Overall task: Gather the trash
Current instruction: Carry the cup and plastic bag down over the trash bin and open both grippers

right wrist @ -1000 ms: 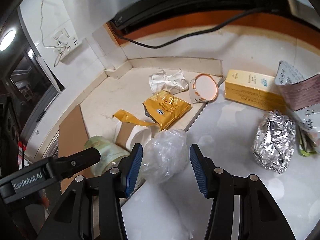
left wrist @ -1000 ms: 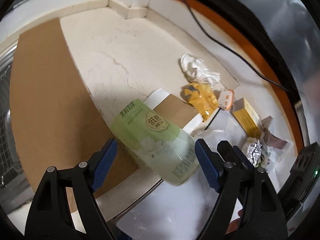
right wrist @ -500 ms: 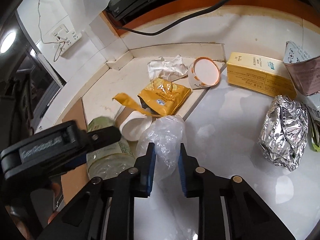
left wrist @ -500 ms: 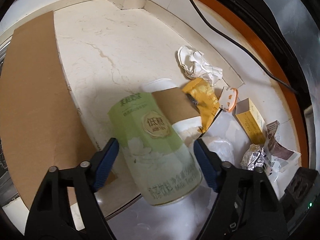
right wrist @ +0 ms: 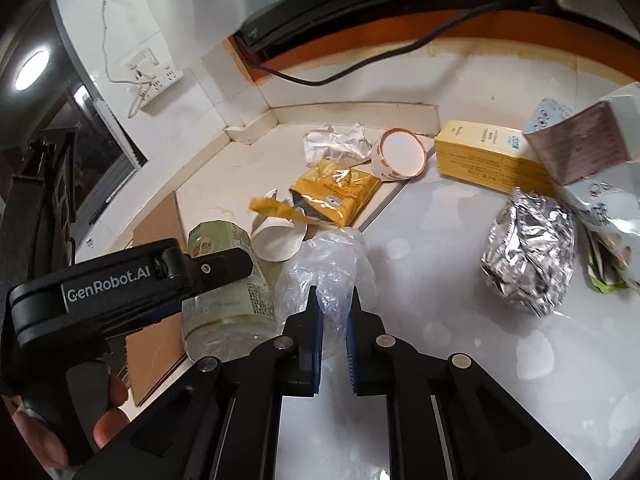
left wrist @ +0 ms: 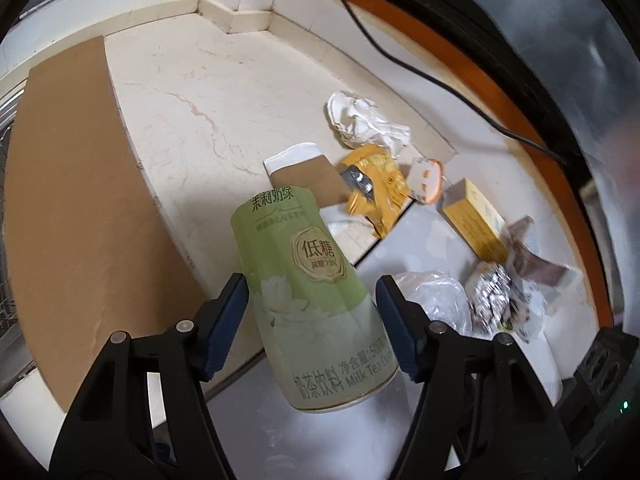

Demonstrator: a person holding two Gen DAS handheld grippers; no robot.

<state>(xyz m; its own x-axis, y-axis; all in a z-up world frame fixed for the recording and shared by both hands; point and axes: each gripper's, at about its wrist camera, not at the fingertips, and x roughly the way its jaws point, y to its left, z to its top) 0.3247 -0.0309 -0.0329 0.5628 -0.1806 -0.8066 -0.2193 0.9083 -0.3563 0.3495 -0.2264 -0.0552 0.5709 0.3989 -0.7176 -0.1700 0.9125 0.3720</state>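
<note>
1. The left gripper [left wrist: 312, 322] has its blue pads on either side of a green milk tea bottle [left wrist: 308, 296]. The left pad touches the label; whether the right pad is in contact cannot be told, so a firm hold cannot be confirmed. The bottle is tilted, with its base toward the camera, above the seam between the cream marble counter [left wrist: 208, 92] and the white glossy surface [right wrist: 440, 320].
2. The bottle looks empty and clear at the base, so it is probably light. Its thin plastic wall would likely dent under pressure, and the smooth sleeve label may slide. The mid-body grip across the widest part seems the sensible place to hold it.
3. The right gripper [right wrist: 333, 326] is nearly closed, pinching a crumpled clear plastic bag [right wrist: 326, 268] that lies on the white surface just beside the bottle.
4. The bag is soft, nearly weightless and slick; it will probably collapse and could slip out unless a bunched fold stays deep between the pads.
5. Other litter lies apart from both grippers: a yellow foil packet [right wrist: 336, 196], a paper cup [right wrist: 278, 240], crumpled white paper [right wrist: 336, 146], a foil ball [right wrist: 528, 256] and a yellow carton [right wrist: 484, 160].
</note>
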